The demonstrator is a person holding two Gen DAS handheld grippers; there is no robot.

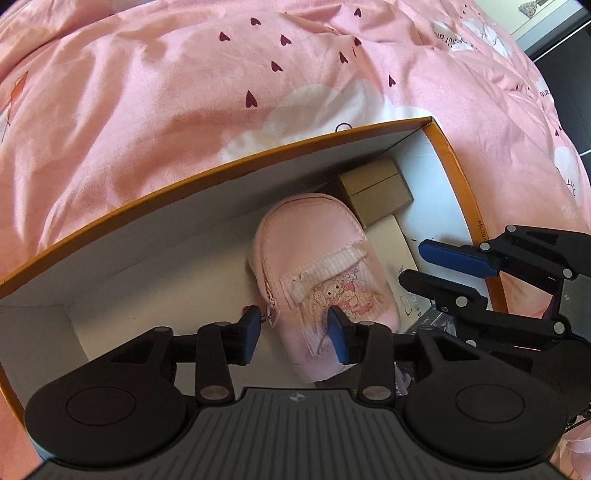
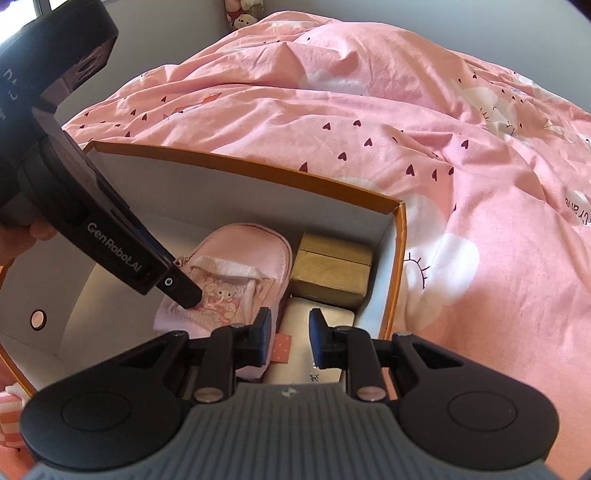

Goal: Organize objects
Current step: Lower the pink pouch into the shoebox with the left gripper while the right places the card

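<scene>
A pink zip pouch [image 1: 325,273] with a cartoon print lies inside an orange-rimmed box [image 1: 221,162] with white walls. My left gripper [image 1: 294,328] points steeply down over the pouch's near end with its jaws open; one pad sits by the zip pull, the other over the print, neither pressing. In the right wrist view the left gripper [image 2: 188,299] reaches in from the upper left to the pouch [image 2: 240,266]. My right gripper [image 2: 290,332] hovers over the near right part of the box [image 2: 258,166], jaws a little apart with nothing between them; it also shows as the right gripper [image 1: 413,260].
A small brown cardboard box [image 2: 332,273] stands in the far right corner. A flat pale box [image 2: 314,354] lies under the right gripper beside the pouch. The orange box rests on a pink duvet [image 2: 443,147] with hearts and clouds. Plush toys [image 2: 243,14] sit far back.
</scene>
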